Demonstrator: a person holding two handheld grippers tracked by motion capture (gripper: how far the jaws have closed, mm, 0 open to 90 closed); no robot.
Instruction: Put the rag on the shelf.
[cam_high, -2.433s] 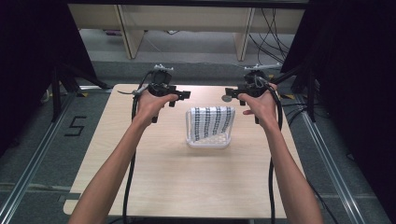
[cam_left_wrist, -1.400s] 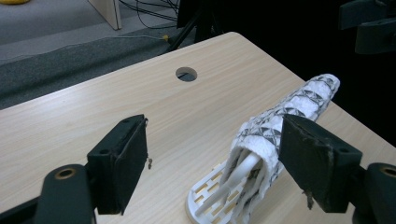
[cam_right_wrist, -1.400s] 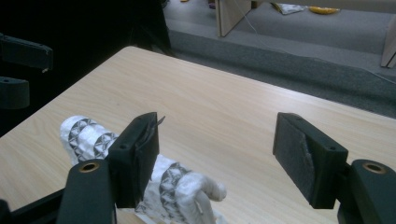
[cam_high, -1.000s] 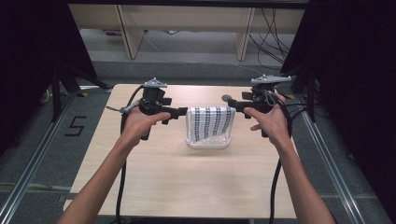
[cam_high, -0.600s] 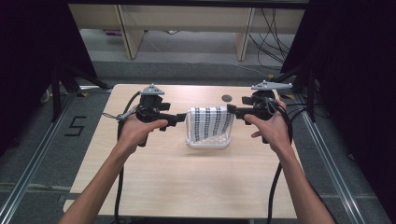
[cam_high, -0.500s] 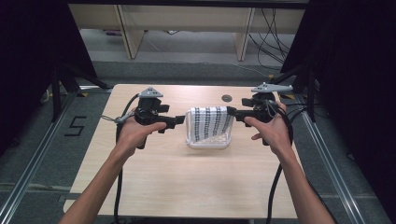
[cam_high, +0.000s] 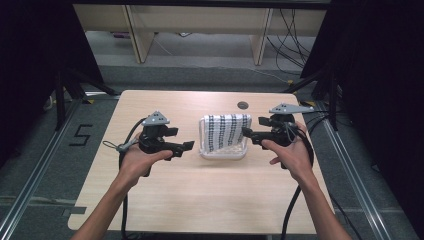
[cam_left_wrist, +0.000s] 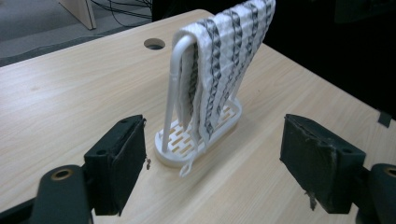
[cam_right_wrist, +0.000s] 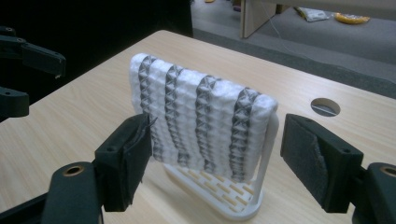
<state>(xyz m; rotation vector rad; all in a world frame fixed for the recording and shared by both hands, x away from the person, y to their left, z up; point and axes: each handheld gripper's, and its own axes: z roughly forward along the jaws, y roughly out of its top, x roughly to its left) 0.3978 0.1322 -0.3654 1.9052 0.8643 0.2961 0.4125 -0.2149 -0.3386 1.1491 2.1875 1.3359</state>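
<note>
A white towel with dark stripes (cam_high: 224, 131) (cam_left_wrist: 224, 56) (cam_right_wrist: 201, 116) hangs over a small white rack (cam_high: 221, 152) (cam_left_wrist: 198, 140) (cam_right_wrist: 224, 193) in the middle of the wooden table (cam_high: 200, 190). My left gripper (cam_high: 186, 146) (cam_left_wrist: 212, 163) is just left of the rack, jaws open, nothing between them. My right gripper (cam_high: 247, 133) (cam_right_wrist: 215, 161) is at the rack's right side; its jaws have just been opening and stand open, framing the towel without touching it.
A round cable hole (cam_high: 243, 105) (cam_left_wrist: 154, 44) (cam_right_wrist: 325, 107) lies in the table behind the rack. Cables trail from both grippers toward the near edge. Dark curtains flank the table, with shelving legs beyond.
Both hands came down and toward the near side, closing in on the rack from left and right. The right jaws opened wider.
</note>
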